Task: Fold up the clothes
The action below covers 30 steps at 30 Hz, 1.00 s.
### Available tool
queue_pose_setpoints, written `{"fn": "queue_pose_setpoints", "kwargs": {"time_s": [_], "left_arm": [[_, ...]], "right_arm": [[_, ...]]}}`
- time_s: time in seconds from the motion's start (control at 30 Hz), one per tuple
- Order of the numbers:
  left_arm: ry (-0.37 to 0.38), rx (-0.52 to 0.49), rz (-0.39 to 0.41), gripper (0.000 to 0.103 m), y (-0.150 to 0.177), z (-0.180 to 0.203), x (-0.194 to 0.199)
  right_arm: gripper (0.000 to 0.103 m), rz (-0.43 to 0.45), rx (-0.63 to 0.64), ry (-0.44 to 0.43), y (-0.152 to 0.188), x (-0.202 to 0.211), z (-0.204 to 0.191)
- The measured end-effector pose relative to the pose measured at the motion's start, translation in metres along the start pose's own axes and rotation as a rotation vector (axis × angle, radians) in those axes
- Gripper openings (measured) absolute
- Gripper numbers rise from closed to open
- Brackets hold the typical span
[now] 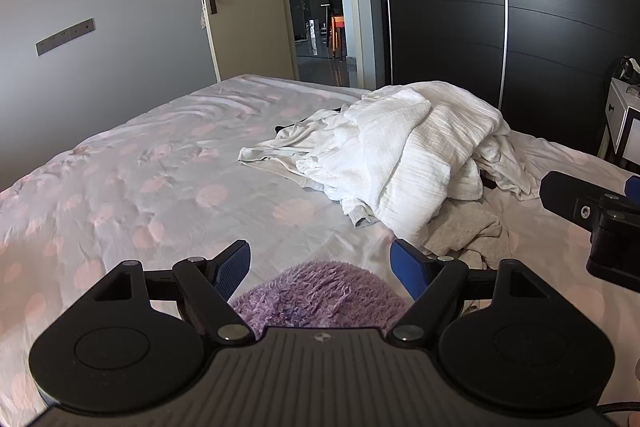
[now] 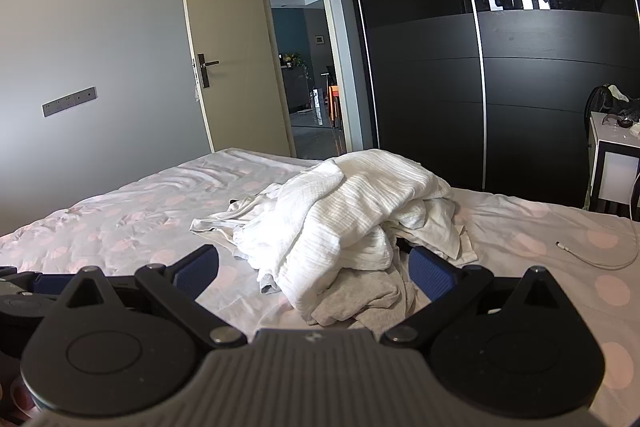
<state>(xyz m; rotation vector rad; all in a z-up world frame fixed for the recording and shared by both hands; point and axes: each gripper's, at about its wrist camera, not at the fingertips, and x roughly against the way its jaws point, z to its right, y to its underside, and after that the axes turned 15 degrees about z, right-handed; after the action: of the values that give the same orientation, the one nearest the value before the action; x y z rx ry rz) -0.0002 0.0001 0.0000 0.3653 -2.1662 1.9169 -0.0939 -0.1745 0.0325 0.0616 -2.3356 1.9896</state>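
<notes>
A heap of white clothes (image 1: 404,151) lies on the bed (image 1: 140,187), with a grey garment (image 1: 468,231) at its near foot. A fluffy purple garment (image 1: 320,295) lies just below and between the fingers of my left gripper (image 1: 324,267), which is open and not touching it as far as I can see. The right gripper's body (image 1: 600,215) shows at the right edge of the left wrist view. In the right wrist view my right gripper (image 2: 316,267) is open, hovering before the white heap (image 2: 348,211) and the grey garment (image 2: 360,299).
A white cable (image 2: 592,259) lies on the bed (image 2: 560,267) to the right. A dark sliding wardrobe (image 2: 500,67) stands behind the bed, a white nightstand (image 2: 616,171) at the right, and an open door (image 2: 236,67) at the far side. The left half of the bedspread is flat.
</notes>
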Motion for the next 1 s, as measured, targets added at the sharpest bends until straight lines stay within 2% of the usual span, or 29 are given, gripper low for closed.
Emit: {"fn": "queue_pose_setpoints", "kwargs": {"time_s": [1.0], "left_arm": [[-0.001,0.001,-0.015,0.077,0.0027,-0.0028,0.002]], "right_arm": [[0.102,-0.015,0.0,-0.008,0.0065,-0.0011,-0.0003]]}}
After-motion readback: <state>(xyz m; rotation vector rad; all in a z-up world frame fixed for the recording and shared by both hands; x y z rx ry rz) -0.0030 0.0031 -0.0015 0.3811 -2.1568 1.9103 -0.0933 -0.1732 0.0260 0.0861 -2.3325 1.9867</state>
